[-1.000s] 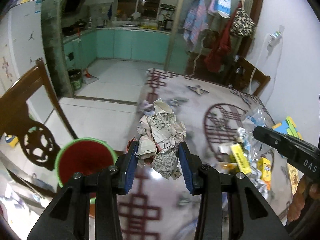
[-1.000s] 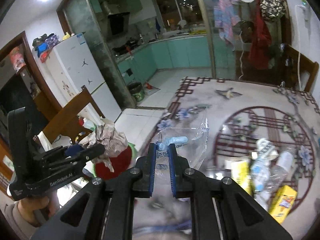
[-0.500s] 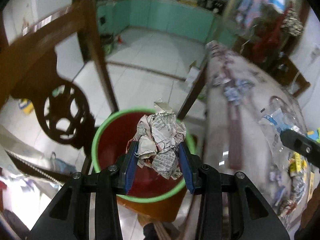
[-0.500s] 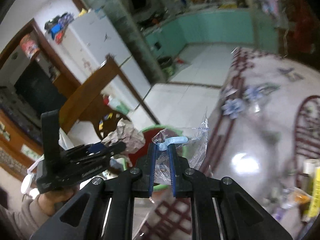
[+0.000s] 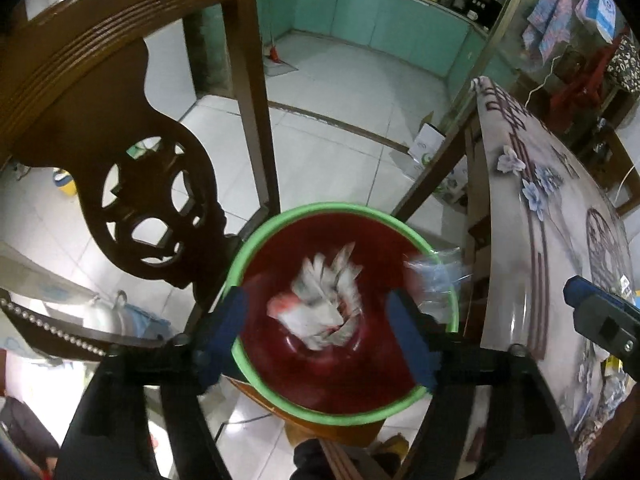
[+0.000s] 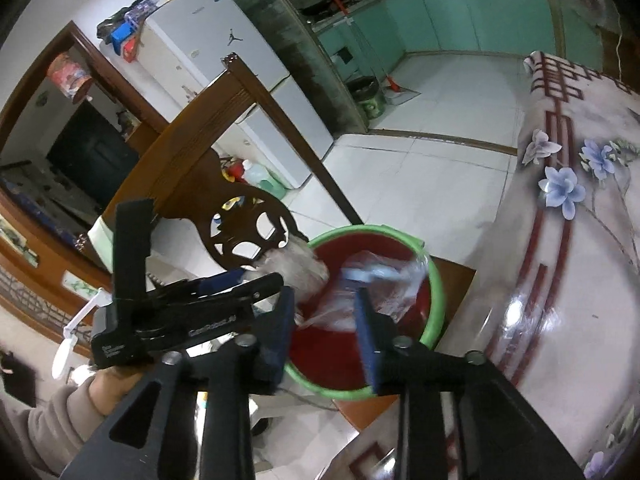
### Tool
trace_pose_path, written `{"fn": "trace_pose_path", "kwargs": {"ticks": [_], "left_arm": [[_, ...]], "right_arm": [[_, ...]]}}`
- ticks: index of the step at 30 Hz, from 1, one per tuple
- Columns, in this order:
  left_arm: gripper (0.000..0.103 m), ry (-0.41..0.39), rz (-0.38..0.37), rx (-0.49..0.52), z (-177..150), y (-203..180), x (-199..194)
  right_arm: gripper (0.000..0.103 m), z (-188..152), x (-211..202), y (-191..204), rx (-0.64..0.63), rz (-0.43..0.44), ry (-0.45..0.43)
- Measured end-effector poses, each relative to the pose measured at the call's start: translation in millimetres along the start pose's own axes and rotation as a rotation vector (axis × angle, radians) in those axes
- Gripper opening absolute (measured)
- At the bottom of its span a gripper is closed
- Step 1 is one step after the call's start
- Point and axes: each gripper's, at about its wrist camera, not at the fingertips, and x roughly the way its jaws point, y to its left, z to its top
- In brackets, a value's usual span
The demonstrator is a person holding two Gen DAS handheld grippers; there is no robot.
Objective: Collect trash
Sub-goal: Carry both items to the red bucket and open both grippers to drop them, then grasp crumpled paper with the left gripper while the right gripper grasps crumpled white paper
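Over the red bin (image 5: 340,380) with the green rim, which sits on a wooden chair seat beside the table (image 5: 560,240), we have both grippers parked so anything let go lands inside it, in our judgement. Our left gripper (image 5: 320,338) has its blue pads spread wide apart with nothing between them; the crumpled newspaper ball (image 5: 320,312) shows motion-blurred below the fingers, against the bin's red interior, free of both pads. Our right gripper (image 6: 326,334) is also spread wide, and the clear plastic bag (image 6: 376,288) with its pale blue strip sits blurred just ahead of the pads, over the bin's table side; contact with the right pad can't be ruled out, but nothing is clamped. We read both pieces as dropping into the bin, not yet settled. The left wrist view looks straight down the bin, so it shows the floor of the bin and the paper centred there, plus the bag only as a smear at the rim nearest the table. The right wrist view adds what that one lacks: the left gripper's whole body and the hand holding it, the paper ball at the rim's chair-back side, and the chair seat corner under the bin.
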Motion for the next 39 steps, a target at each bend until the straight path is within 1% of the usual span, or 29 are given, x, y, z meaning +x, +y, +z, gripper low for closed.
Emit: {"fn": "trace_pose_path", "kwargs": {"ticks": [1, 2, 5, 8, 10, 12, 14, 18, 20, 22, 25, 26, 27, 28, 30, 33, 35, 36, 37, 38, 39], "left_arm": [[0.075, -0.004, 0.002, -0.004, 0, 0, -2], [0.075, -0.005, -0.001, -0.008, 1, 1, -3], [0.075, -0.016, -0.026, -0.005, -1, -4, -12], [0.075, -0.036, -0.040, 0.033, -4, -23, -23], [0.075, -0.038, -0.073, 0.054, -8, -40, -29], [0.075, -0.030, -0.119, 0.094, -13, -65, -36], [0.075, -0.029, -0.159, 0.156, -21, -94, -44], [0.075, -0.050, -0.228, 0.294, -43, -157, -62], [0.075, -0.060, -0.258, 0.347, -59, -188, -70], [0.075, -0.059, -0.279, 0.389, -78, -218, -78], [0.075, -0.031, -0.327, 0.477, -114, -268, -87], [0.075, -0.019, -0.344, 0.495, -123, -278, -89], [0.075, -0.002, -0.361, 0.509, -133, -289, -90], [0.076, 0.031, -0.384, 0.528, -147, -305, -89], [0.076, 0.077, -0.404, 0.556, -165, -325, -87], [0.076, 0.121, -0.397, 0.591, -191, -352, -83], [0.076, 0.155, -0.396, 0.591, -205, -363, -77], [0.076, 0.175, -0.388, 0.588, -210, -367, -73], [0.076, 0.197, -0.373, 0.590, -214, -371, -69], [0.076, 0.215, -0.359, 0.593, -219, -377, -66], [0.076, 0.222, -0.351, 0.595, -221, -381, -64]], "right_arm": [[0.049, 1, 0, 1, -0.002, -0.007, -0.004], [0.050, 1, -1, 4, -0.004, -0.019, -0.008], [0.050, -1, -15, 7, -0.005, -0.077, -0.040], [0.050, -8, -50, 1, 0.018, -0.124, -0.092], [0.050, -19, -78, -9, 0.043, -0.167, -0.122], [0.050, -37, -109, -24, 0.071, -0.223, -0.139], [0.050, -52, -136, -38, 0.093, -0.273, -0.147], [0.050, -92, -205, -81, 0.131, -0.439, -0.132], [0.050, -112, -236, -108, 0.161, -0.515, -0.120], [0.050, -129, -262, -137, 0.202, -0.566, -0.110], [0.050, -154, -287, -181, 0.254, -0.644, -0.053], [0.050, -162, -291, -192, 0.261, -0.659, -0.037], [0.050, -170, -296, -205, 0.268, -0.664, -0.021], [0.050, -178, -298, -217, 0.278, -0.657, -0.006], [0.050, -190, -297, -238, 0.296, -0.628, 0.024], [0.050, -201, -286, -264, 0.317, -0.600, 0.098], [0.049, -207, -282, -270, 0.321, -0.552, 0.103], [0.036, -209, -282, -273, 0.319, -0.531, 0.099], [0.030, -209, -284, -274, 0.309, -0.520, 0.091], [0.028, -211, -288, -270, 0.297, -0.527, 0.080], [0.028, -208, -298, -263, 0.274, -0.538, 0.048]]}}
